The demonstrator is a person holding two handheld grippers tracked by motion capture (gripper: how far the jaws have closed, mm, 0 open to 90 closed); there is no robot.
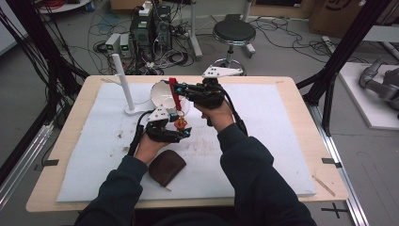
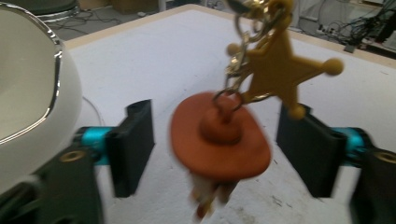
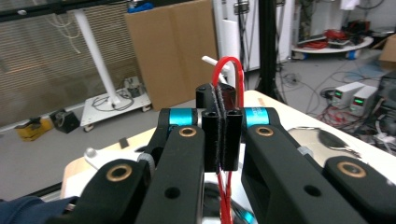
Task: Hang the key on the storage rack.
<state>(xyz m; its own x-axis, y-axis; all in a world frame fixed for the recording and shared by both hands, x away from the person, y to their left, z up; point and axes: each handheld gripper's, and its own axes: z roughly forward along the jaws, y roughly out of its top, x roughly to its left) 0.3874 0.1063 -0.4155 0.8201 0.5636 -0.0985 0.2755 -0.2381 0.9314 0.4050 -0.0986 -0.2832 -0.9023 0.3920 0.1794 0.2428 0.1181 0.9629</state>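
Note:
A keychain hangs over the middle of the table by its red strap (image 1: 174, 92). My right gripper (image 1: 181, 88) is shut on that strap (image 3: 232, 70), which loops up above the closed right gripper (image 3: 223, 126). At the lower end dangle a gold star (image 2: 280, 70) and a small figure in a brown hat (image 2: 219, 137). My left gripper (image 1: 186, 133) is open, with the hat figure (image 1: 180, 123) hanging between its two jaws and touching neither. In the left gripper view the left gripper (image 2: 222, 140) has one jaw on each side of the hat.
A round white object with a chrome rim (image 1: 162, 96) stands just behind the keychain and close to my left jaw (image 2: 28, 93). A white post on a base (image 1: 121, 80) rises at the back left. A brown pouch (image 1: 166, 166) lies near the front edge of the white mat (image 1: 263, 141).

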